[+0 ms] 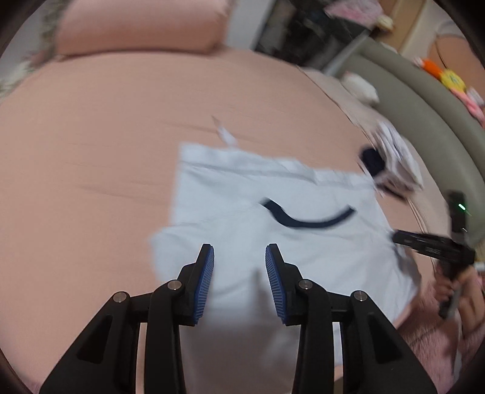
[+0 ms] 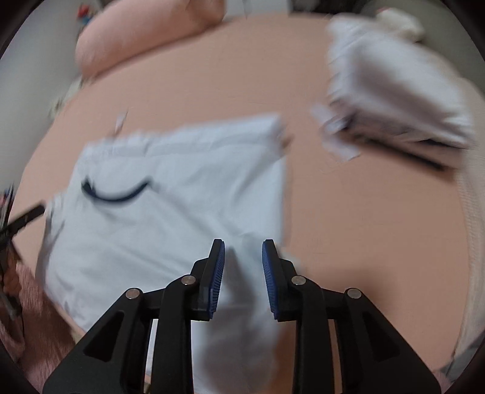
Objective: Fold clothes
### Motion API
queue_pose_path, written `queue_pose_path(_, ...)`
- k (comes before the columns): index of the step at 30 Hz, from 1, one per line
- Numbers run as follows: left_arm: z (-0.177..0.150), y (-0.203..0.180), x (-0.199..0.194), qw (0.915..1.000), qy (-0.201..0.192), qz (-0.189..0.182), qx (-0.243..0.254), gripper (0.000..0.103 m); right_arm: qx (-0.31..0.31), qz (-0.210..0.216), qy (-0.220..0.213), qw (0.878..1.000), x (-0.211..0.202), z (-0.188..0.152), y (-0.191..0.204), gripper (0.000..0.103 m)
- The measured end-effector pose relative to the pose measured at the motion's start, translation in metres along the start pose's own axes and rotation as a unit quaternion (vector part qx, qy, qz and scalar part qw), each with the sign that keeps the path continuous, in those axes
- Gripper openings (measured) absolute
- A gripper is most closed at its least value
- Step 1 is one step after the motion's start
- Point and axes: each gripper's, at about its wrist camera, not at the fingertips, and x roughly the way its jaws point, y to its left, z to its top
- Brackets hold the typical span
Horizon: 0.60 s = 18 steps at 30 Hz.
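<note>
Here, both views blurred. Pale blue shirt (image 1: 242,212) lies mostly flat on the pink bed (image 1: 106,151), dark navy collar trim (image 1: 306,219) showing as a curved band near its middle. Left tongs (image 1: 239,257) released, blue pads (image 1: 206,278) spread apart above the shirt's near edge, nothing between them. Right tongs (image 2: 243,256) likewise released, pads apart over the shirt's (image 2: 169,197) near right corner; whether the pads touch cloth cannot be told. Stack of folded whitish garments (image 2: 394,91) sits on the bed, apart from the shirt, toward the far right. Pink pillow (image 1: 142,27) at the head of the bed. In the left view the right tongs' black body (image 1: 433,245) appears at the shirt's right edge, held in a hand (image 1: 463,291).
</note>
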Motion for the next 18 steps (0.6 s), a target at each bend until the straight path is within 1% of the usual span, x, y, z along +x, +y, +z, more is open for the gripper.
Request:
queue_pose_path(1,-0.002,-0.001,0.011,0.9997,0.012,0.020,0.005,0.037,-0.004,-0.013,0.000,1.000,0.008,0.000,0.003,0.025)
queue_pose_path(2,-0.001,0.002,0.017,0.9994,0.019,0.029,-0.001,0.037,-0.001,-0.026,-0.009,1.000,0.014,0.001,0.002,0.024)
queue_pose_path(3,0.000,0.008,0.022,0.9990,0.026,0.035,-0.008,0.035,0.002,-0.039,-0.018,0.999,0.019,0.001,0.001,0.024)
queue_pose_path(4,0.001,0.013,0.027,0.9985,0.032,0.041,-0.016,0.028,0.013,-0.048,-0.030,0.998,0.021,0.001,-0.002,0.024)
queue_pose_path(6,0.009,0.020,0.018,0.9989,0.020,0.021,-0.036,0.028,0.045,-0.052,-0.050,0.996,0.011,0.001,-0.015,0.024)
queue_pose_path(7,0.016,0.021,0.013,0.9993,0.011,0.015,-0.034,0.032,0.051,-0.049,-0.057,0.996,0.006,0.004,-0.019,0.025)
queue_pose_path(8,0.025,0.020,0.010,0.9996,0.002,0.013,-0.025,0.041,0.044,-0.041,-0.061,0.996,-0.001,0.010,-0.020,0.028)
queue_pose_path(9,0.035,0.020,0.008,0.9998,-0.007,0.012,-0.015,0.046,0.038,-0.033,-0.065,0.997,-0.007,0.016,-0.021,0.033)
queue_pose_path(10,0.047,0.022,0.011,0.9997,-0.014,0.018,-0.008,0.054,0.032,-0.025,-0.069,0.997,-0.013,0.022,-0.022,0.038)
queue_pose_path(11,0.060,0.026,0.020,0.9994,-0.008,0.032,-0.005,0.057,0.025,-0.028,-0.067,0.997,-0.015,0.030,-0.023,0.049)
queue_pose_path(12,0.074,0.031,0.031,0.9989,0.000,0.047,-0.003,0.057,0.019,-0.048,-0.054,0.997,-0.009,0.042,-0.023,0.054)
queue_pose_path(14,0.094,0.047,0.060,0.9970,0.041,0.064,-0.015,0.057,0.019,-0.083,-0.023,0.996,0.010,0.062,-0.030,0.053)
queue_pose_path(15,0.102,0.055,0.073,0.9959,0.061,0.060,-0.030,0.057,0.023,-0.090,-0.009,0.996,0.021,0.070,-0.035,0.053)
queue_pose_path(17,0.112,0.060,0.089,0.9957,0.073,0.031,-0.047,0.057,0.032,-0.074,0.012,0.997,0.041,0.080,-0.043,0.053)
queue_pose_path(18,0.116,0.058,0.093,0.9966,0.070,0.022,-0.039,0.057,0.035,-0.066,0.018,0.997,0.050,0.085,-0.045,0.053)
